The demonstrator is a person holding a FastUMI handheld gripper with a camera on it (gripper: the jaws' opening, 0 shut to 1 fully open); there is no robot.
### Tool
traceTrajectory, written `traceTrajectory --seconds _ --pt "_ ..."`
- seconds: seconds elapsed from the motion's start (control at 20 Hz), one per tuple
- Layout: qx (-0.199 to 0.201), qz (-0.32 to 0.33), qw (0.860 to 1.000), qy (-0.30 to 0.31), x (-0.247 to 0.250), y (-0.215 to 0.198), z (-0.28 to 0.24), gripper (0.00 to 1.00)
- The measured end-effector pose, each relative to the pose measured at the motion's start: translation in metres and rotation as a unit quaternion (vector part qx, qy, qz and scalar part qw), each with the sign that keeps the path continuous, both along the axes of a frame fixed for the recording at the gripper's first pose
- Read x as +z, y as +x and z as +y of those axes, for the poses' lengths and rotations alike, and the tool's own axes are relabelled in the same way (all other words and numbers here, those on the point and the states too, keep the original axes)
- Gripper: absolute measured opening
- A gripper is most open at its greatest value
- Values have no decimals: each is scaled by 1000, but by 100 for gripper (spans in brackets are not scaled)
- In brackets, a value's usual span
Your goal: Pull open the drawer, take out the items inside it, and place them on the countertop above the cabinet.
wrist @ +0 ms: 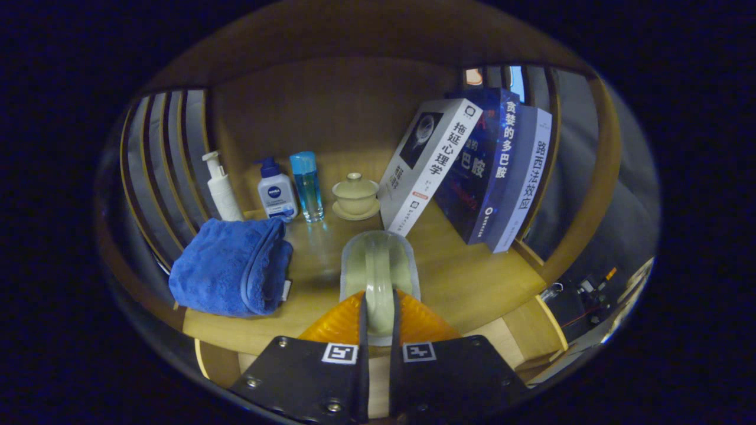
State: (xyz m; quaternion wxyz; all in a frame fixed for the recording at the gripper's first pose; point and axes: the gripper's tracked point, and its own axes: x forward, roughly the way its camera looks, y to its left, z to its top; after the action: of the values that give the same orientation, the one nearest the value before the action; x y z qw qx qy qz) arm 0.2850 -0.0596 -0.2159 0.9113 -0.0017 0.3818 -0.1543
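The gripper (379, 321) has its jaws clamped on the rim of a pale green ceramic cup (380, 268), holding it just above the wooden table (466, 283). Beyond it stand a lidded tea bowl (355, 196), three leaning books (466, 171), bottles (277, 192) and a folded blue towel (233, 268). The cup looks glazed, rigid, light, likely slippery and breakable; the rim wall is the natural hold.
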Motion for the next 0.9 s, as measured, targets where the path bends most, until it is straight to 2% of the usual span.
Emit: traceTrajectory --seconds 0.2,0.4,0.45,0.55,0.65,0.9 --pt "9 7 1000 10 -10 7 3 14" --pt "9 7 1000 15 -10 9 3 20" --pt "12 2 1000 16 -8 10 5 25" --pt "14 -6 1000 22 -5 11 7 27" --pt "21 -19 999 27 2 9 12 33" --pt "41 -81 995 30 35 0 25 35"
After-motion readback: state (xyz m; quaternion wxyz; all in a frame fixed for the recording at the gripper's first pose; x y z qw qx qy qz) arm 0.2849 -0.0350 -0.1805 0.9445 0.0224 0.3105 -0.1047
